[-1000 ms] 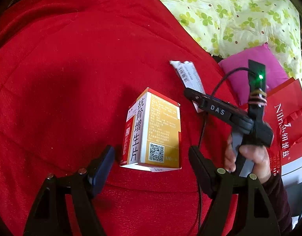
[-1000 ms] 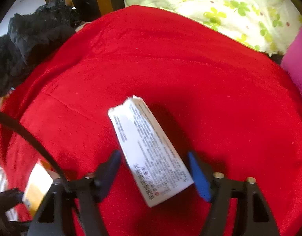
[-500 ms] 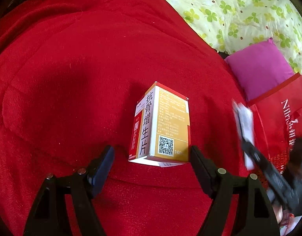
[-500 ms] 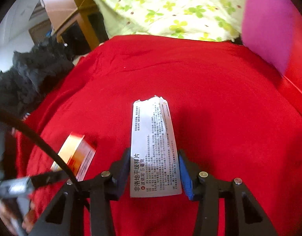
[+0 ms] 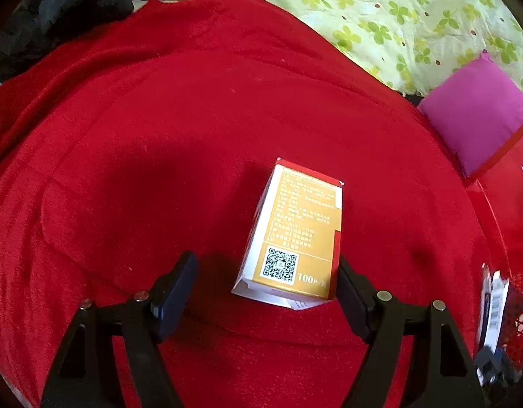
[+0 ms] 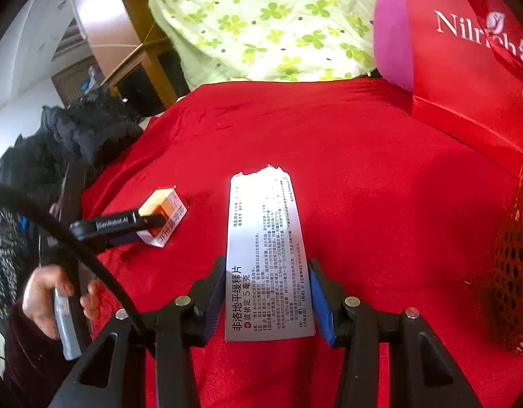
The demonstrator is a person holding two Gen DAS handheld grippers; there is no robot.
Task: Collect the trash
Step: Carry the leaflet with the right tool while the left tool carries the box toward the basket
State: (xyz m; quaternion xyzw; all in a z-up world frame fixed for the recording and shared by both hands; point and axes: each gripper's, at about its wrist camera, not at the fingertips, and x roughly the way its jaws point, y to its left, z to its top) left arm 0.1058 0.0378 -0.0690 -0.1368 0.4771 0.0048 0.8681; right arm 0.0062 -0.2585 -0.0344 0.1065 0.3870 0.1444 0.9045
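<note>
Red blanket (image 5: pixel 159 136) covers the whole work surface in both views. Far left in the right wrist view, a dark heap of clothing (image 6: pixel 74 136) lies at the blanket's edge, and a hand (image 6: pixel 54 301) grips the handle of the left gripper (image 5: pixel 263 280). That gripper's jaws stand wide, one on each side of an orange and white box (image 5: pixel 295 234) that rests on the blanket. The right-side finger (image 5: pixel 351 292) lies at or against the box's lower corner; the left-side finger (image 5: pixel 174 292) stands clear of the box, so nothing is clamped.

Centre of the right wrist view: the right gripper (image 6: pixel 266 297) has its jaws drawn in on a flattened white carton (image 6: pixel 266 255) with printed text and a torn far end. Both pads press its long edges, and the carton is held above the blanket.

Further right, a pink cushion (image 5: pixel 479 115) sits against a green clover-print sheet (image 5: pixel 397 23). A red paper bag (image 6: pixel 465 61) with white lettering stands beside the cushion. At the far right edge stands a red mesh basket (image 6: pixel 515 272), close to the held carton.
</note>
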